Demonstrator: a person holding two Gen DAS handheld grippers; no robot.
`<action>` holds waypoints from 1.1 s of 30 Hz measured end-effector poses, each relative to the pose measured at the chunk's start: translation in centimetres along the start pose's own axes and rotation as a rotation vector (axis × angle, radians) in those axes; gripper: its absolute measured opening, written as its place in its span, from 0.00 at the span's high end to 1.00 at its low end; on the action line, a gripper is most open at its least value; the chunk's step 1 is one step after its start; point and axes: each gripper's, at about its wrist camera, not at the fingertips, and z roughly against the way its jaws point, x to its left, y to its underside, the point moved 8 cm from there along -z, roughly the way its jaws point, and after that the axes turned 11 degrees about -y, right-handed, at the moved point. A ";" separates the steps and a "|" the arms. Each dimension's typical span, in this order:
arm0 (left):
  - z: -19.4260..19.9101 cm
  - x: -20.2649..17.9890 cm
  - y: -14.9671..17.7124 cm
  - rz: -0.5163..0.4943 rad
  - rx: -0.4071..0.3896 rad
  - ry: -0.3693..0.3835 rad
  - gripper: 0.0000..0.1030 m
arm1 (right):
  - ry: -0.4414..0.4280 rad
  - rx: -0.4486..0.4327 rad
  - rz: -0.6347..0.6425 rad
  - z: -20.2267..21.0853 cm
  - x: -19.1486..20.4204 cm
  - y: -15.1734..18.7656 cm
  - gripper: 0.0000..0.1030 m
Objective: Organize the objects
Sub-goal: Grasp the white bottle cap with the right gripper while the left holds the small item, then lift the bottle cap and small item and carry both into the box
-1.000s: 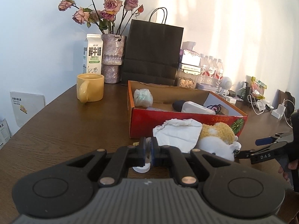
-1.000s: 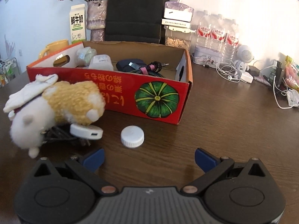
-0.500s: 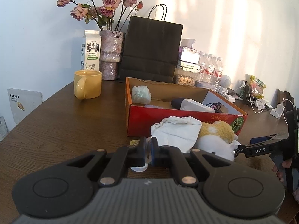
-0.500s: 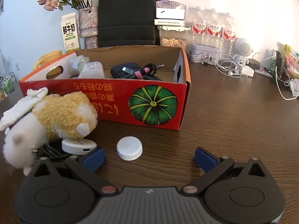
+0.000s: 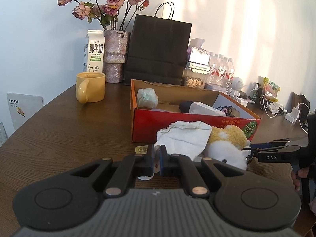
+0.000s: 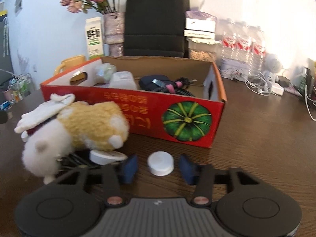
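Right gripper [image 6: 158,168] closing around white cap [image 6: 161,163], pads not yet touching it. Left gripper [image 5: 156,158] closed, empty. Red box [image 6: 138,108] ahead part-filled; plush toy [image 6: 75,130], cloth [image 5: 185,136] still on tabletop [image 6: 256,138].

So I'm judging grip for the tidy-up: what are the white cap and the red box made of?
White cap: looks like smooth matte plastic, evenly white and rigid. Red box: printed cardboard, going by the brown raw inside walls and folded flaps.

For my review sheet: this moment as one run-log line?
right tongs: closing around white cap, pads not touching | left tongs: shut | red box: behind cap
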 end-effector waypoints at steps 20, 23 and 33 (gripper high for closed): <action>-1.2 -2.8 -1.1 -0.027 -0.004 0.055 0.94 | 0.034 -0.149 -0.007 2.9 1.1 -1.3 0.74; -1.4 -3.5 -1.9 -0.035 -0.023 0.069 0.94 | 0.024 -0.174 -0.002 3.3 1.6 -2.2 0.74; -2.5 -6.0 -5.4 -0.039 -0.089 0.108 0.94 | -0.003 -0.241 0.046 3.3 3.7 -6.4 0.74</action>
